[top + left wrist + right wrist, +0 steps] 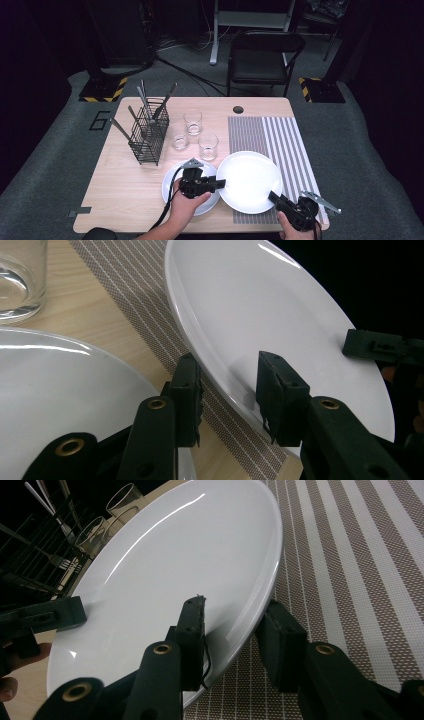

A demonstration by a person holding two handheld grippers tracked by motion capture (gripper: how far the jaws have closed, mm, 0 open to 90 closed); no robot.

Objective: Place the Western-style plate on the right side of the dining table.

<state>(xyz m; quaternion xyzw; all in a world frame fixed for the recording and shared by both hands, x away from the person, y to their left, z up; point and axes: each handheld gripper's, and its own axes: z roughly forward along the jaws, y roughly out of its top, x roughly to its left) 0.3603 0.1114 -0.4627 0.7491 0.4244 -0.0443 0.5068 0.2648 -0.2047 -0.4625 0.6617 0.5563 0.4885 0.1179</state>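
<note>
Wooden table (125, 200), striped placemat (280, 135), grey carpet (50, 165); black folding chair (262, 60) behind

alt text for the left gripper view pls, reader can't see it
The left hand-held gripper straddles the rim of a large white plate, one jaw above and one below. The plate sits tilted over a striped placemat on a wooden table. A second white plate lies lower left, a clear glass upper left, and the right hand-held gripper at the plate's far edge.
</note>
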